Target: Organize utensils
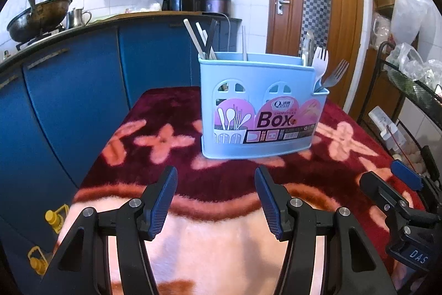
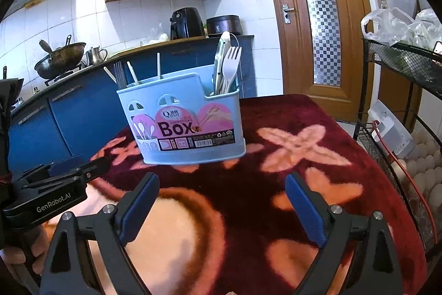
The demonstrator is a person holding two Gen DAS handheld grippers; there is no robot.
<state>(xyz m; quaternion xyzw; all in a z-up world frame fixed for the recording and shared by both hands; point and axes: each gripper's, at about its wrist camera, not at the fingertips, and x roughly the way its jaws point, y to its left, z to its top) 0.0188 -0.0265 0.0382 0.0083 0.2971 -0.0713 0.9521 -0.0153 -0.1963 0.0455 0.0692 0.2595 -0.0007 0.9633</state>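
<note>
- The left claw (image 1: 216,179) tilts downward over the worktop (image 1: 221,234), which is draped in a dark red cloth with pink flowers; its blue-padded jaws stand part-way apart with nothing between them.
- The right claw (image 2: 222,184) is tilted down much the same beside it, jaws spread wide, and it grips nothing either.
- From the right wrist view, the left claw's black body sits low to the left, with a person's fingers (image 2: 16,259) curled round its handle.
- The pale blue utensil box (image 1: 258,107) stands upright on the cloth ahead of both claws and apart from them, its "Box" label facing them.
- White and grey forks (image 1: 320,64) stick up from the box's compartment that lies ahead and to the right of the left claw.
- Chopsticks (image 1: 197,39) and dark-handled pieces lean out of the compartment ahead and to its left.
- Beyond the box run blue cabinets (image 1: 69,90) and a wooden door (image 1: 315,18).
</note>
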